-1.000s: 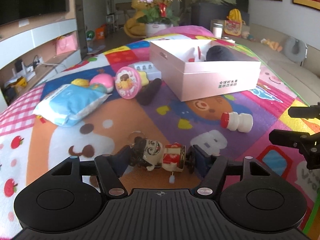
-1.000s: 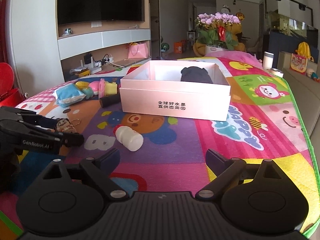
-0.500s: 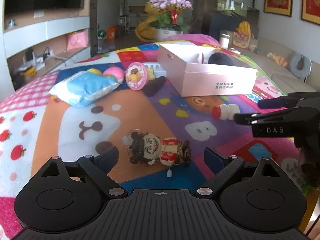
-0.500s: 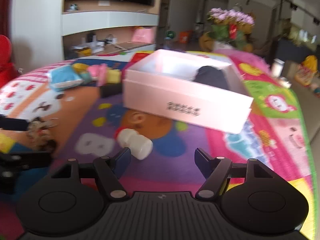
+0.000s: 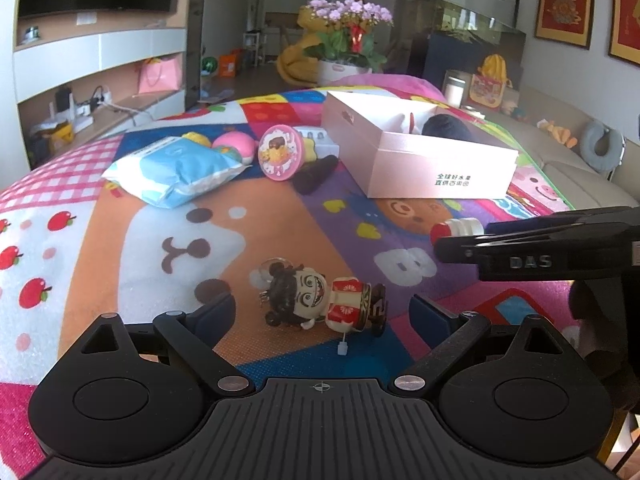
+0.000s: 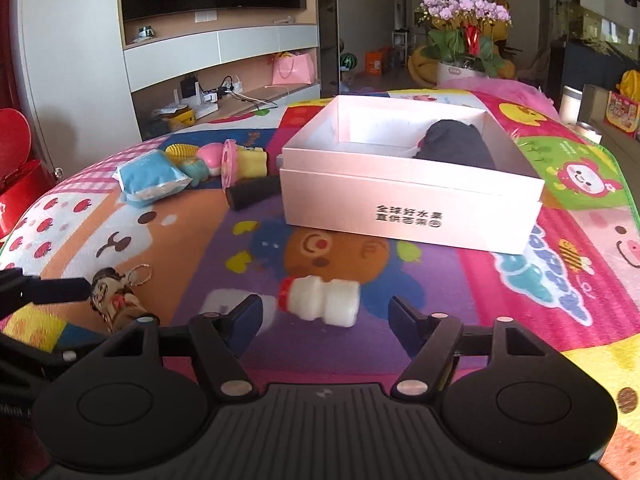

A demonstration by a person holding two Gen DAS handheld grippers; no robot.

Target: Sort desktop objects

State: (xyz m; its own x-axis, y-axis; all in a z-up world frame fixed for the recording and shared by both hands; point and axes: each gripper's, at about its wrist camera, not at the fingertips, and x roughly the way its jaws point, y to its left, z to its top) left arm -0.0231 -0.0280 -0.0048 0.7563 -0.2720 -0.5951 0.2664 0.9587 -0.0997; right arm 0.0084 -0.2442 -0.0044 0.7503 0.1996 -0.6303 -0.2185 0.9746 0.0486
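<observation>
Now the right gripper closes its fingers around the white bottle lying on the mat, pads not yet touching. Left gripper stands wide, doll between. Next, probably: pinch, lift, carry to the pink box.

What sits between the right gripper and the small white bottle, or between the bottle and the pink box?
Nothing visible. The white bottle lies on its side between the closing right gripper jaws, untouched. Only bare mat separates it from the pink box.
</observation>
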